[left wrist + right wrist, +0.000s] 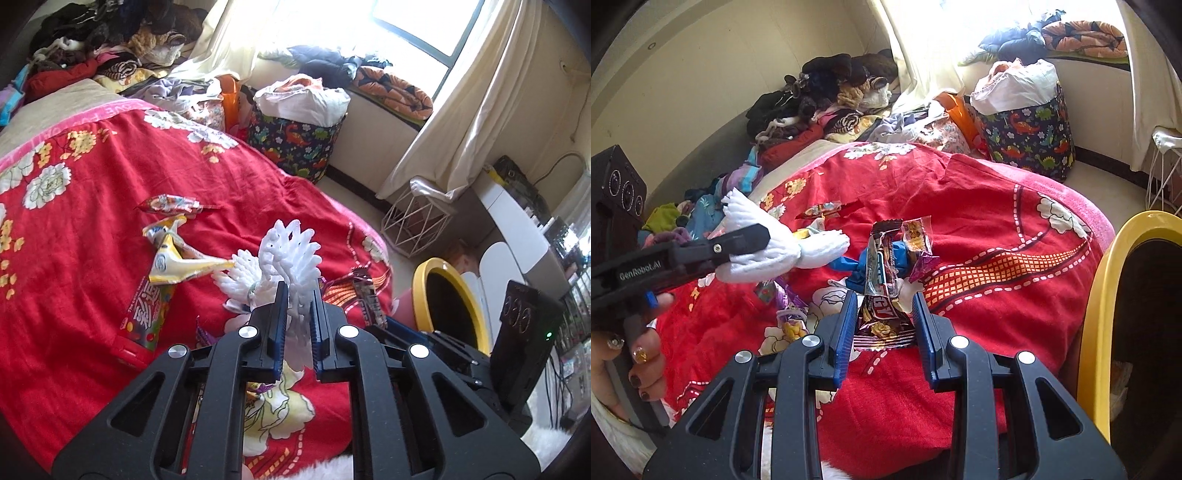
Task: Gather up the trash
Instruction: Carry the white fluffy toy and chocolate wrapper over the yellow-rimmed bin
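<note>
My left gripper [298, 291] is shut on a white foam fruit net [284, 254] and holds it above the red floral blanket [92, 229]. It also shows in the right wrist view [768, 240] at the left. My right gripper [884, 299] has its jaws around a brown snack wrapper [882, 295] that stands between them; whether they press it is unclear. More wrappers lie on the blanket: a yellow one [173, 258], a red one [170, 204], a tube of candy [147, 314], blue and purple ones [864, 266]. A yellow-rimmed bin [1108, 295] stands at the right.
A dinosaur-print fabric basket [295, 144] with white cloth stands past the bed. Piles of clothes [103, 48] lie at the bed's far end. A white wire basket [417, 225] sits on the floor under the curtain. A white desk [517, 221] is at right.
</note>
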### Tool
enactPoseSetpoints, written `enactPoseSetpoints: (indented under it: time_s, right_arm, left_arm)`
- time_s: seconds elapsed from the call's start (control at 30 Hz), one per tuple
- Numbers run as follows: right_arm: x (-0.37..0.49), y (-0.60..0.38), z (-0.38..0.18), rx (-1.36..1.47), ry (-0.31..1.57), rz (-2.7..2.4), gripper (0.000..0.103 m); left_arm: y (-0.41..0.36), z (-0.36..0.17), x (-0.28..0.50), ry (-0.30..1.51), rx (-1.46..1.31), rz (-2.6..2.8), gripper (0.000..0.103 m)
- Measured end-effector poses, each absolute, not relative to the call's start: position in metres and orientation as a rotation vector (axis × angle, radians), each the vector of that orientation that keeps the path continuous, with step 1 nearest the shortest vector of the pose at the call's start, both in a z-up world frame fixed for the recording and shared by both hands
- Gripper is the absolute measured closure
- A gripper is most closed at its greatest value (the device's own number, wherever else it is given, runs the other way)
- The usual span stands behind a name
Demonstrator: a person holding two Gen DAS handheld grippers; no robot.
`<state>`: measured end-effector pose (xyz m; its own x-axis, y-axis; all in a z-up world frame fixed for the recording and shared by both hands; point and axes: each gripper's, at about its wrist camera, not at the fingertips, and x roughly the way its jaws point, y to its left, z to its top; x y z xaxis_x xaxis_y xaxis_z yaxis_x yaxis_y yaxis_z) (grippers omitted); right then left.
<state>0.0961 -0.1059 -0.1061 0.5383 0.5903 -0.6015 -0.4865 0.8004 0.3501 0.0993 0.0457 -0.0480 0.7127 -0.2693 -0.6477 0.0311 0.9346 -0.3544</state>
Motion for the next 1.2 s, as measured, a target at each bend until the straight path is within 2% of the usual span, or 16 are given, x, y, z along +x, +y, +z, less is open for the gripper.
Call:
enactPoseSetpoints:
  time_s: [0.53,1.2]
  right_arm:
    - [0.089,-0.132,-0.079,0.169,0.684,0.613,0.074]
    - [0.082,-0.189,-0.054,0.220,0.597,0.504,0.074]
  left_arm:
    - [0.032,-0.005,0.089,0.666,-0.348,-0.241,0.096]
    - [-0.018,0.006,0.093,0.661,-0.283,-0.335,0.096]
